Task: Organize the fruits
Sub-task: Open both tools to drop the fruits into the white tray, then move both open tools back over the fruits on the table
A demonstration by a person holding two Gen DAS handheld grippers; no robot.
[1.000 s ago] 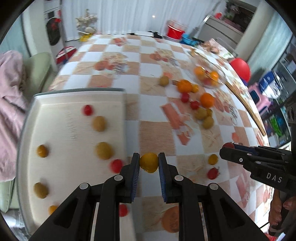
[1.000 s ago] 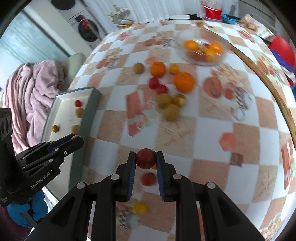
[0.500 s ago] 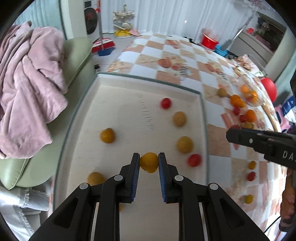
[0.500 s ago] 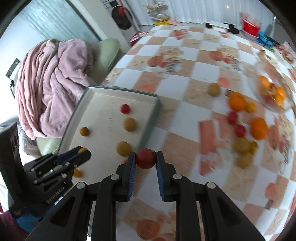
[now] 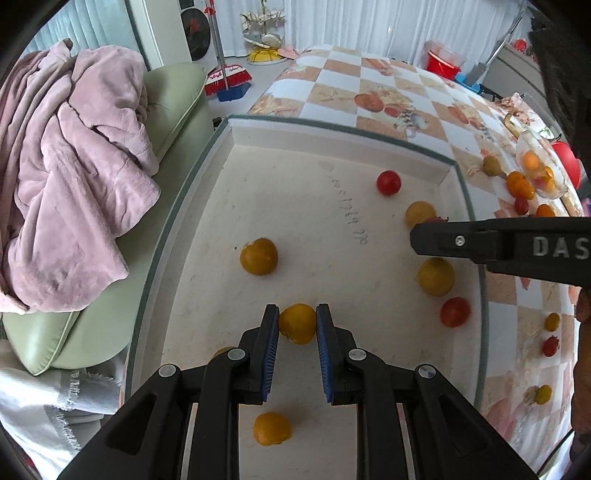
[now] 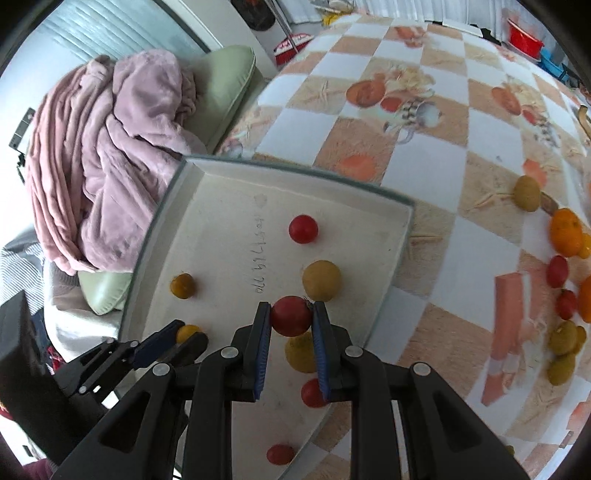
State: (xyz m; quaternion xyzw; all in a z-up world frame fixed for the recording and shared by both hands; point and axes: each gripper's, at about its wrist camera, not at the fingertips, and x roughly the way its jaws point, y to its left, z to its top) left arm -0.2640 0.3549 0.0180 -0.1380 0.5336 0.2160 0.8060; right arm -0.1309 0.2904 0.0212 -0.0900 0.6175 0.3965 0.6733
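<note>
- My left gripper point(image 5: 297, 325) is clenched on a small round yellow-orange fruit point(image 5: 297, 322), which I hold above the near half of the shallow white rectangular tray with a grey-green rim point(image 5: 173, 221).
- My right gripper point(image 6: 291, 318) is clamped on a small round red tomato-like fruit point(image 6: 291, 315), also over that tray, near its right side.
- On the tray floor I see loose fruit lying apart from one another: a red one point(image 5: 388, 182) by the far right corner, an orange-yellow one point(image 5: 258, 256) towards the left, dull yellow ones point(image 5: 436, 276) along the right side, another orange one point(image 5: 272, 428) near me.
- The tray sits at the left end of a table under a glossy checked cloth of white and tan squares printed with food pictures point(image 6: 424, 122).
- Further right on that cloth more oranges, red and yellow-green fruit point(image 6: 565, 232) lie scattered.
- Left of the table I see a pale green cushioned seat point(image 5: 173, 99) with a crumpled pink plush blanket point(image 5: 74, 166) heaped on it.
- Behind, white curtains point(image 5: 369, 22) hang, and a red-bristled broom point(image 5: 229, 79) stands on the floor.
</note>
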